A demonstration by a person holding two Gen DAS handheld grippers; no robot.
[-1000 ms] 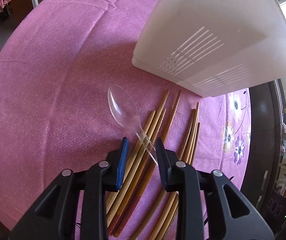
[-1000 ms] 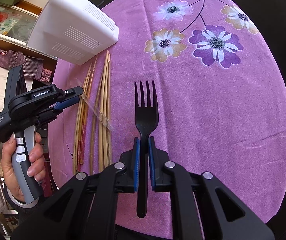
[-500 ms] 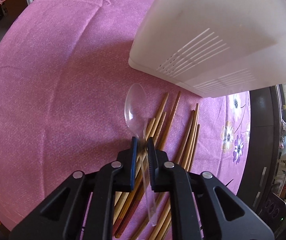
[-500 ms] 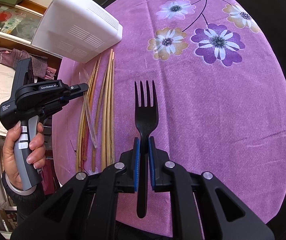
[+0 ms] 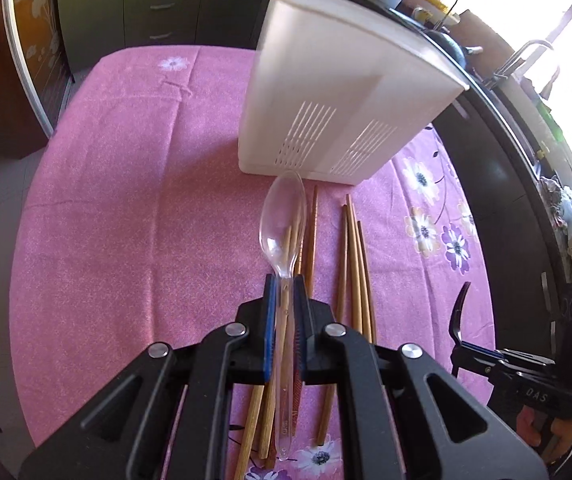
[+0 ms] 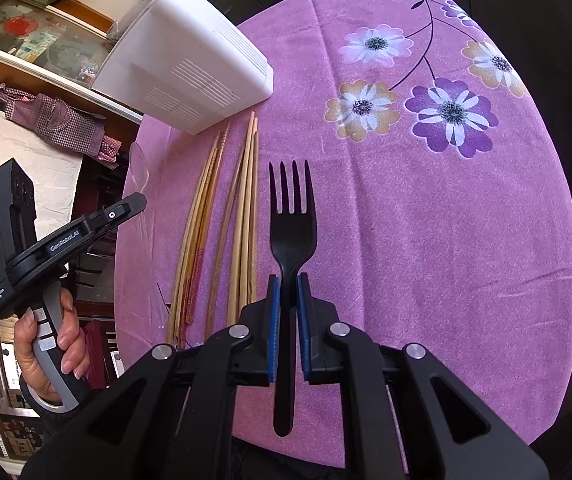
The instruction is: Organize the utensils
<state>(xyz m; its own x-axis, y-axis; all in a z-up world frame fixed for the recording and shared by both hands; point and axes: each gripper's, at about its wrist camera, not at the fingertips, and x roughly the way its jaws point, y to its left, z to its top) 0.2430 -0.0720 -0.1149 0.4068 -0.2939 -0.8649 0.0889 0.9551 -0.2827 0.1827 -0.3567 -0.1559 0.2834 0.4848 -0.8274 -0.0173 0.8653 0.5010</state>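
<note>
Left wrist view: left tool (image 5: 286,292) angled downward clamps clear spoon (image 5: 283,220); right tool (image 6: 287,292) clamps black fork (image 6: 290,216).

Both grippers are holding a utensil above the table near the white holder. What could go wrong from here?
1. The left gripper pinches the thin handle of the clear spoon; it could pivot or slip on the way to the white holder.
2. The right gripper grips the black fork near its neck, with a long handle behind that might catch on the holder.
3. The holder's opening shows in neither view, so a drop could miss it.
</note>
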